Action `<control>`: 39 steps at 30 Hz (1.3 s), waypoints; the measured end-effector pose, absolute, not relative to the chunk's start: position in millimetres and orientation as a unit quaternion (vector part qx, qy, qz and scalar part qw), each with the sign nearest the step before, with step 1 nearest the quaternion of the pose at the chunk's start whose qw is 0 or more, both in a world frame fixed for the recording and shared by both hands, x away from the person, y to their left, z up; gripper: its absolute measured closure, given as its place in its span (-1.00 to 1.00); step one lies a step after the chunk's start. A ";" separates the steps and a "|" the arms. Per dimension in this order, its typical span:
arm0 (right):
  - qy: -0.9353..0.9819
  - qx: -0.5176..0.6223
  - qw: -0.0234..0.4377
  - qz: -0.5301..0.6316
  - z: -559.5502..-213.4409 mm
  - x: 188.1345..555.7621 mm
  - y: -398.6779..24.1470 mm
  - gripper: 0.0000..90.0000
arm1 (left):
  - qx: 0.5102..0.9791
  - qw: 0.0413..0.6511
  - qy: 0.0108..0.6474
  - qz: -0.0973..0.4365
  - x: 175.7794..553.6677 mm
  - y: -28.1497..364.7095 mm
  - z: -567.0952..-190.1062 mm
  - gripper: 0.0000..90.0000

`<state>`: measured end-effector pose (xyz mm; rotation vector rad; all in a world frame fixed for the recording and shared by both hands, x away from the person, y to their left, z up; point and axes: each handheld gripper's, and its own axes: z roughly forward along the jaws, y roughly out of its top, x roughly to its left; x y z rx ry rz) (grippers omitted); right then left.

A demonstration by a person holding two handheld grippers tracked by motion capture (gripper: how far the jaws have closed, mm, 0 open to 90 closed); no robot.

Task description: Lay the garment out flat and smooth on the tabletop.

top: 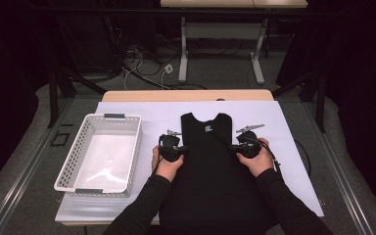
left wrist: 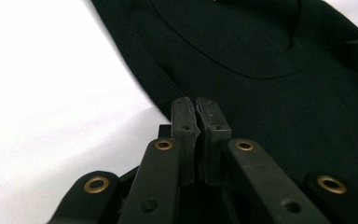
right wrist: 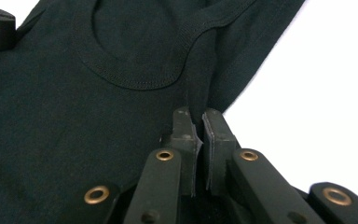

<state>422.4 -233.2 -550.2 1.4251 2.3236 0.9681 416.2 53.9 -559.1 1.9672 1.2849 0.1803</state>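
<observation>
High view: looked forward and down from above the person's side; the table (top: pixel 293 161) lay whole in it, far from the lens.
Left gripper view: rode on the left gripper (left wrist: pixel 195 112), faced toward 12 o'clock along its jaws, very near the black vest (left wrist: pixel 279 84).
Right gripper view: rode on the right gripper (right wrist: pixel 196 120), same direction, equally near.
Shared part: all three showed the vest's neckline; each gripper view caught the other gripper at its edge.
</observation>
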 end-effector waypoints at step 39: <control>0.803 0.476 0.099 0.345 -530.6 343.9 -249.4 0.87 | 0.796 0.416 0.439 0.029 342.9 69.0 -539.1 0.94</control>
